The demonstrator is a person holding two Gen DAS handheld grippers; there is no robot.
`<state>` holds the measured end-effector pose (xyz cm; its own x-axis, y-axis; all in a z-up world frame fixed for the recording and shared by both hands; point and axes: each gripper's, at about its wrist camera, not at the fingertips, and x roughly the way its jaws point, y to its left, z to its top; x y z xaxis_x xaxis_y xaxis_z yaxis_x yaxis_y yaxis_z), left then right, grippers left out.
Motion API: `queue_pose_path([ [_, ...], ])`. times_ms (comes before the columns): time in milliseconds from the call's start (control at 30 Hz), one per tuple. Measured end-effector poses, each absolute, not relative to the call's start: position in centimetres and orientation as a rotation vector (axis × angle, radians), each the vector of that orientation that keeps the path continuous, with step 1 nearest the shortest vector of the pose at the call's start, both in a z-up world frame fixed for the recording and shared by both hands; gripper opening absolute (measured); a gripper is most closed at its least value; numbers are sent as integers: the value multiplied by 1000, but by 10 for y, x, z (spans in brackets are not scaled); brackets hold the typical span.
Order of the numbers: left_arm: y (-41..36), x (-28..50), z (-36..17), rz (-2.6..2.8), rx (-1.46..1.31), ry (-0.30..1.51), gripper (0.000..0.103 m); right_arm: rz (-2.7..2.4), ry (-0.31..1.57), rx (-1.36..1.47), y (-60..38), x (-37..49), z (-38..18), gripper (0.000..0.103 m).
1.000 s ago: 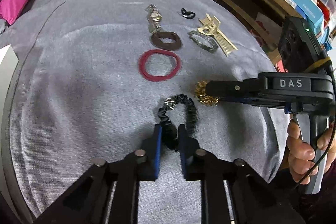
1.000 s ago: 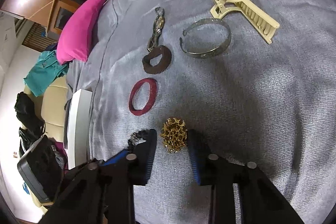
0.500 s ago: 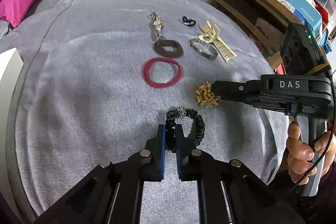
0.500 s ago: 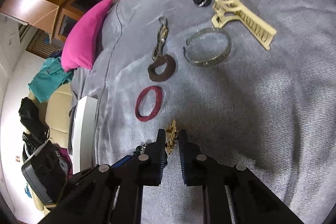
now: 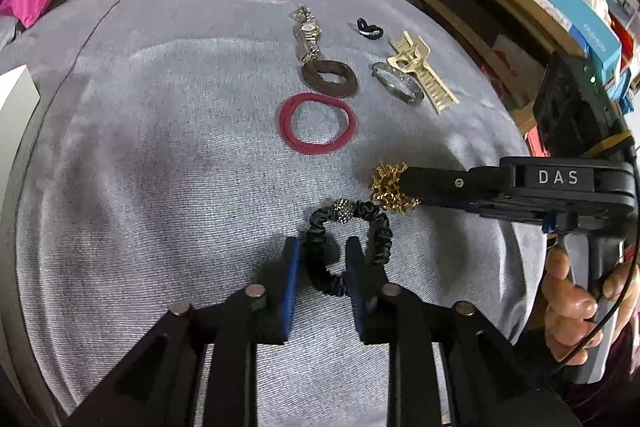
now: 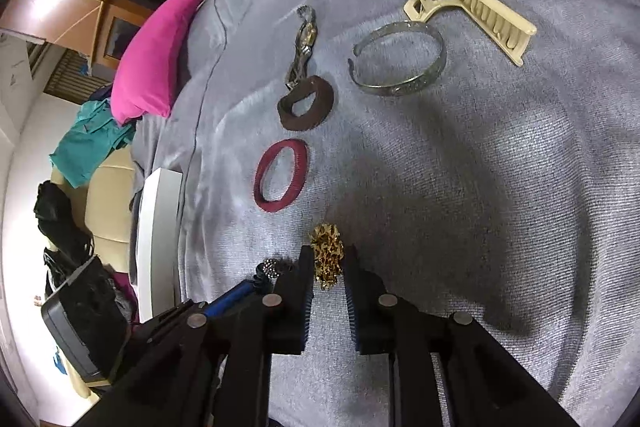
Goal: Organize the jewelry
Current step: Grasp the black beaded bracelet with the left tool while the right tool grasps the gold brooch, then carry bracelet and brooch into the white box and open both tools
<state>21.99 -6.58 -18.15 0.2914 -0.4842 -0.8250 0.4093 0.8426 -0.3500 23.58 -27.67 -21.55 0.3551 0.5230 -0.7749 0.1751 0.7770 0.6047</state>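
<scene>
Left wrist view: the left gripper now has its fingers apart, where half a second ago they were clamped together on the black scrunchie; the scrunchie lies on the grey cloth between the open fingers, so it reads as released. To the right, the right gripper reaches the gold chain cluster, just beside the scrunchie. Right wrist view: the right gripper fingers have also parted from their earlier pinch and now bracket the gold chain cluster loosely; contact with the pads cannot be confirmed. Judgement: both items appear set down near the red hair tie, extending the row already laid out.
</scene>
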Motion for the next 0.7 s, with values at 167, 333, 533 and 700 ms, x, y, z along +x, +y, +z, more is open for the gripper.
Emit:
queue_pose_path([
  [167,-71,216,-180,-605,-46,1115,24,252,1191,708,-277,236,-217,30],
  [333,-72,218,-181,-593,-39,1103,10,228,1174,652,-269,237,-215,10],
  [533,-68,215,-168,-573,-21,1019,8,209,1107,621,-266,235,-204,9],
  [700,-60,213,-148,-548,-14,939,8,225,1055,610,-262,233,-192,9],
])
